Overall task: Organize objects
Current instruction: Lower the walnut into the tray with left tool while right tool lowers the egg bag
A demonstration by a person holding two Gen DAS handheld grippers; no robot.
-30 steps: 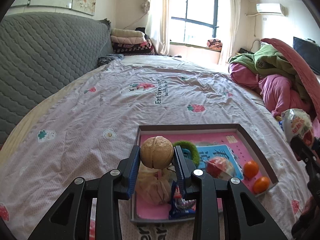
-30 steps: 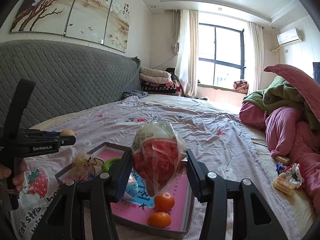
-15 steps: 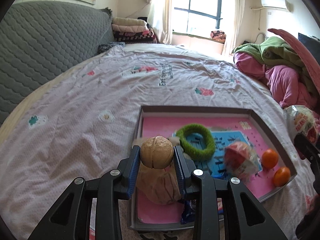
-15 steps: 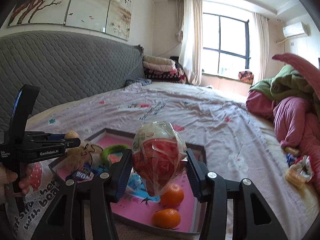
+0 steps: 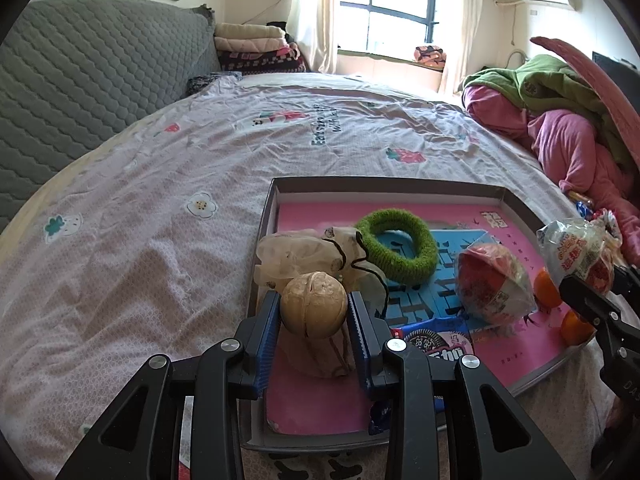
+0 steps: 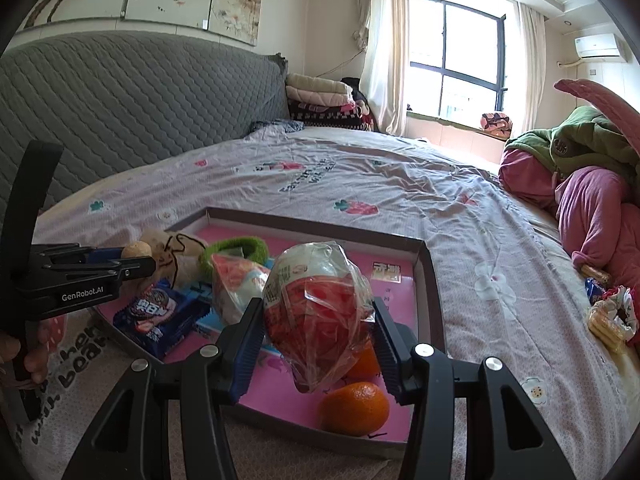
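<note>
My left gripper is shut on a tan walnut and holds it above the near left part of a shallow grey tray with a pink floor. My right gripper is shut on a red snack in clear wrap, above the tray's near right part. In the tray lie a beige drawstring pouch, a green fuzzy ring, another wrapped red snack, a blue cookie packet and two oranges.
The tray sits on a bed with a lilac printed sheet. A grey quilted headboard is at the left. A pile of pink and green bedding lies at the right, with loose snack wrappers beside it.
Both grippers have moved forward and down toward the tray, each still holding its object. The tray's contents now lie closer under them.
</note>
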